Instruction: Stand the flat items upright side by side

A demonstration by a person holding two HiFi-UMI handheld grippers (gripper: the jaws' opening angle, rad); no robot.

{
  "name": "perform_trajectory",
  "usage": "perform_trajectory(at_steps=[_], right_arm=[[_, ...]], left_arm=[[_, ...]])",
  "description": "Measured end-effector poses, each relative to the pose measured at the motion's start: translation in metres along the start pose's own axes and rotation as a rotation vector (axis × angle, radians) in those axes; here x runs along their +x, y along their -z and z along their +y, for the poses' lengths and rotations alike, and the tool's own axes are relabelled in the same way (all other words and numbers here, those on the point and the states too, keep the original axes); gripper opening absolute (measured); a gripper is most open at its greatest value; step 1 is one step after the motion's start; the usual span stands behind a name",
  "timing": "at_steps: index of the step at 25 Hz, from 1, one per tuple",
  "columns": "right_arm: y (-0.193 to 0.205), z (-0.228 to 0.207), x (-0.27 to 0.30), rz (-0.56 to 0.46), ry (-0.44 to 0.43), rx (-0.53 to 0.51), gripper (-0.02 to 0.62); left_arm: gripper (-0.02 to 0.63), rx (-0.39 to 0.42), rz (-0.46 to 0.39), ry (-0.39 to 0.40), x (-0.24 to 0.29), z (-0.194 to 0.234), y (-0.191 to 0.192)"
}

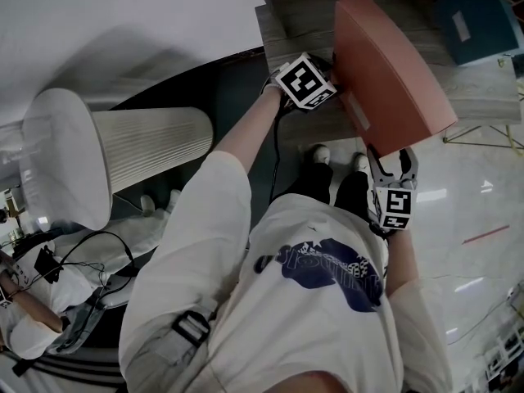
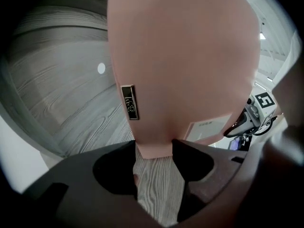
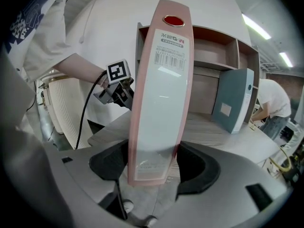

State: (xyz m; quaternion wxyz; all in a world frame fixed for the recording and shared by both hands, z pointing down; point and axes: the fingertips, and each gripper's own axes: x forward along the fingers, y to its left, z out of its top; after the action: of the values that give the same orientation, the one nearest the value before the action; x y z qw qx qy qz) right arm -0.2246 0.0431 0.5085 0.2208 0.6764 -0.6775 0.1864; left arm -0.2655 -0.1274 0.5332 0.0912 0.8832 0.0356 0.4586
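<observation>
A pink binder [image 1: 391,68] is held tilted over the wood-grain desk [image 1: 291,27], between both grippers. My left gripper [image 1: 336,88] is shut on its left edge; in the left gripper view the pink cover [image 2: 185,65] fills the picture and its edge sits tight between the jaws of my left gripper [image 2: 154,148]. My right gripper [image 1: 391,160] is shut on the binder's near end. In the right gripper view the white-labelled spine [image 3: 161,84] rises from my right gripper [image 3: 153,161]. A teal binder [image 3: 235,99] stands upright at the back right of the desk.
A wooden shelf unit [image 3: 209,46] rises behind the desk. A white ribbed cylinder [image 1: 123,150] stands on the floor at the left. A person [image 3: 273,103] bends over at the far right. The person's shoes [image 1: 336,155] show under the desk edge.
</observation>
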Motion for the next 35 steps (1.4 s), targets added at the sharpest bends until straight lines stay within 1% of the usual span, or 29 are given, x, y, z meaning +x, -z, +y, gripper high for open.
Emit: perform_trajectory(at_steps=[9, 13, 17, 22, 24, 28, 32, 35], right_arm=[[0.011, -0.007, 0.012, 0.035, 0.044, -0.009, 0.306], [0.014, -0.012, 0.019, 0.049, 0.071, -0.025, 0.304], [0.022, -0.015, 0.028, 0.062, 0.091, -0.005, 0.302], [0.031, -0.018, 0.035, 0.098, 0.118, 0.034, 0.301], [0.033, -0.017, 0.037, 0.106, 0.123, 0.041, 0.299], [0.037, -0.018, 0.040, 0.107, 0.135, 0.062, 0.298], [0.033, -0.016, 0.044, 0.104, 0.150, 0.073, 0.296], [0.031, -0.014, 0.048, 0.105, 0.146, 0.073, 0.298]], left_arm=[[0.244, 0.001, -0.003, -0.029, 0.006, 0.005, -0.006], [0.244, 0.026, 0.010, -0.044, 0.009, 0.010, -0.011], [0.244, 0.056, 0.021, -0.049, 0.013, 0.014, -0.014], [0.244, 0.054, 0.028, -0.031, 0.014, 0.015, -0.015], [0.256, 0.054, 0.026, -0.018, 0.014, 0.012, -0.015], [0.258, 0.062, 0.015, -0.003, 0.012, 0.000, -0.013], [0.259, 0.101, 0.003, 0.033, 0.008, -0.018, -0.013], [0.259, 0.132, 0.000, 0.043, 0.014, -0.021, -0.015]])
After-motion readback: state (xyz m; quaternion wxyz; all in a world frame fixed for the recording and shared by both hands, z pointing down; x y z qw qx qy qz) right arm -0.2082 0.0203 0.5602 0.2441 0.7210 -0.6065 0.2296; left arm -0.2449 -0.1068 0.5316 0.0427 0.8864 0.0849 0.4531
